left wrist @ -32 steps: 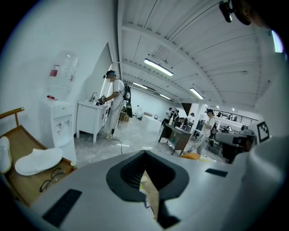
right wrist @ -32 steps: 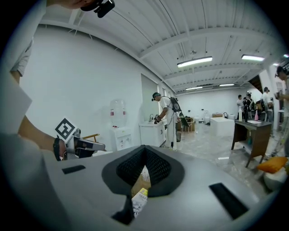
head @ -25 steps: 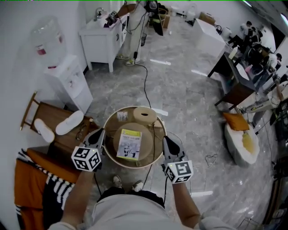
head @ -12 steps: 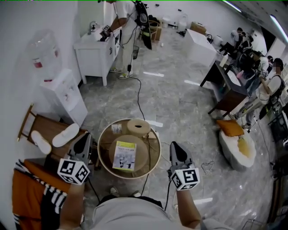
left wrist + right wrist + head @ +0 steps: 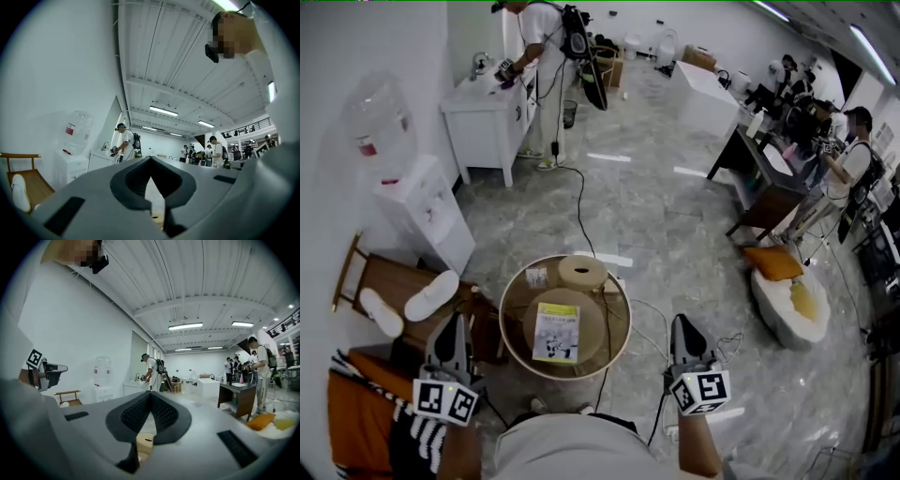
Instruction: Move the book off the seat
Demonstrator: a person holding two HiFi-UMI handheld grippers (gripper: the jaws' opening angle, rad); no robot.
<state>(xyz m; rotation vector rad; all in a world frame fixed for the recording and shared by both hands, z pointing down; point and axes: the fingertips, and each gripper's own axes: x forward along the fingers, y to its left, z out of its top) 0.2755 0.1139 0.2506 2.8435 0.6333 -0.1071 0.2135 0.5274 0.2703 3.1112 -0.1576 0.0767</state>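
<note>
The book (image 5: 557, 333) is lying on the seat (image 5: 592, 328); we are holding the left gripper (image 5: 454, 325) and right gripper (image 5: 682, 326) clenched, empty, near us; next comes opening and reaching.

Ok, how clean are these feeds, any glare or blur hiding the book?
Head view: strong fisheye bend, but even light, book clear. Left gripper view: black round border, left tool soft and close, filling the bottom. Right gripper view: same border, bright ceiling lights, no book.

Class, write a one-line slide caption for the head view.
Book lies on the round seat; left claw and right claw, both shut, flank it without touching.
</note>
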